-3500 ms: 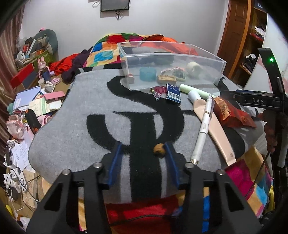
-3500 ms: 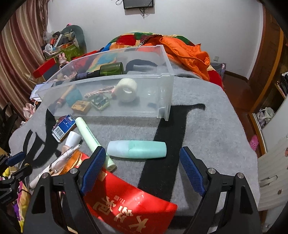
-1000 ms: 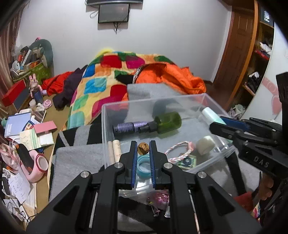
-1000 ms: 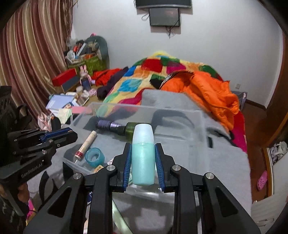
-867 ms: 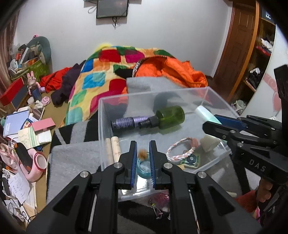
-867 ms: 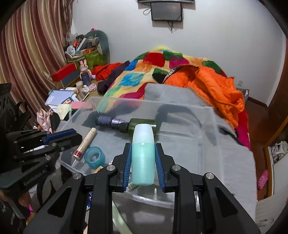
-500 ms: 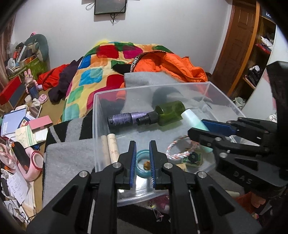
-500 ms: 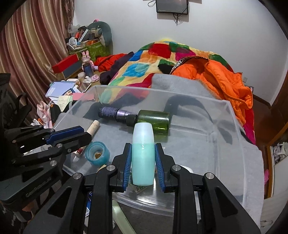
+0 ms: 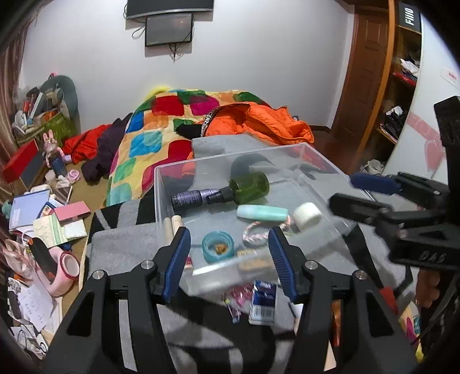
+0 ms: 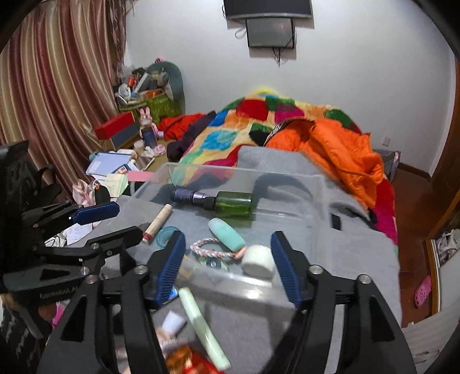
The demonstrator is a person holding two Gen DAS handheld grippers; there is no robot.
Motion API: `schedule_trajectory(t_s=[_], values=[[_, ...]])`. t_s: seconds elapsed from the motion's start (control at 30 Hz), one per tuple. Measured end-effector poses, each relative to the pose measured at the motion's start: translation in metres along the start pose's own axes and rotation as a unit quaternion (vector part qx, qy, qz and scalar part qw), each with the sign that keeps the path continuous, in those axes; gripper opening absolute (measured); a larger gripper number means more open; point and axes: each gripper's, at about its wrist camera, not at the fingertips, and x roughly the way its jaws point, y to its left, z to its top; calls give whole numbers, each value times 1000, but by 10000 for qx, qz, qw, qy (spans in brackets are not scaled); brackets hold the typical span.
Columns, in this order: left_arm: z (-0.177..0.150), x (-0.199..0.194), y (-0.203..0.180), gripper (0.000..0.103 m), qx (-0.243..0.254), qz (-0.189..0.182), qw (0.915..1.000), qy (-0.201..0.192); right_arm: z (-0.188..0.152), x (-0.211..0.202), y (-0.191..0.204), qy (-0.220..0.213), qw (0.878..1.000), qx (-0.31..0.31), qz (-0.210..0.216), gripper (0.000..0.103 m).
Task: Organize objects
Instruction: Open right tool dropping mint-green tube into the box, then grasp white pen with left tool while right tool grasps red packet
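"DAS" reads on the right tongs (image 9: 373, 191) body in the left wrist view. Shelf sign (image 9: 410, 13) reads roughly "FIIIO". Black waistband (image 9: 207, 122) lettering partial, roughly "CENM". Left tongs' (image 10: 110, 223) body text too blurred.

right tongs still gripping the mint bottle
No, the right tongs are open and the mint bottle lies in the clear bin.

mint bottle (image 9: 262, 213) and brown nut (image 9: 220, 248) lie inside clear bin (image 9: 161, 184).
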Motion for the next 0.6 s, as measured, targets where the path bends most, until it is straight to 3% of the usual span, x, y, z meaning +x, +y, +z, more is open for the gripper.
schedule_trajectory(t_s=[0.27, 0.6], values=[[-32, -28, -18, 68, 159, -63, 9998, 55, -41, -43, 0, -50, 9997, -235, -30, 76], [-81, -19, -40, 68, 192, -286, 9974, 639, -106, -33, 12, 636, 9959, -556, 318, 81]])
